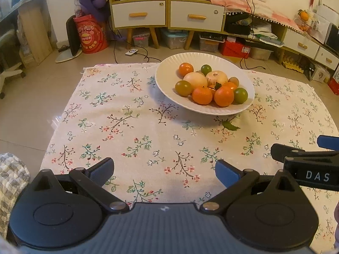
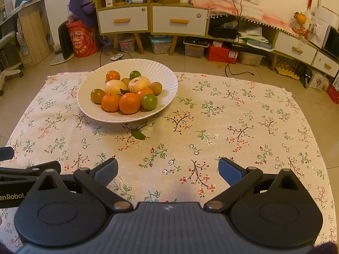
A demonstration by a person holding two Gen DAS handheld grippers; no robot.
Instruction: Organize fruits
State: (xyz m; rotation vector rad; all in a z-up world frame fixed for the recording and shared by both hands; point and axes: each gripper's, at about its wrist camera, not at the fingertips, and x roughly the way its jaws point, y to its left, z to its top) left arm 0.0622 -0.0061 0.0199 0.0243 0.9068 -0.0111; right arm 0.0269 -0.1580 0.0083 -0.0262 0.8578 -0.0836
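Observation:
A white ribbed plate (image 1: 169, 84) (image 2: 161, 78) stands on the floral cloth and holds several fruits: orange tangerines (image 1: 224, 96) (image 2: 129, 103), green round fruits (image 1: 240, 95) (image 2: 149, 101) and two pale large fruits (image 1: 195, 79) (image 2: 138, 84). A loose green leaf (image 1: 229, 126) (image 2: 138, 135) lies on the cloth in front of the plate. My left gripper (image 1: 164, 169) is open and empty, low over the near cloth. My right gripper (image 2: 168, 170) is open and empty beside it; it also shows at the right edge of the left wrist view (image 1: 300, 151).
The floral cloth (image 1: 127, 127) (image 2: 233, 127) covers a low table on a tiled floor. Behind stand yellow-framed cabinets with white drawers (image 1: 197, 15) (image 2: 179, 20), storage boxes, a red drum (image 1: 91, 33) and cables on the floor. A checked fabric (image 1: 10, 180) sits at near left.

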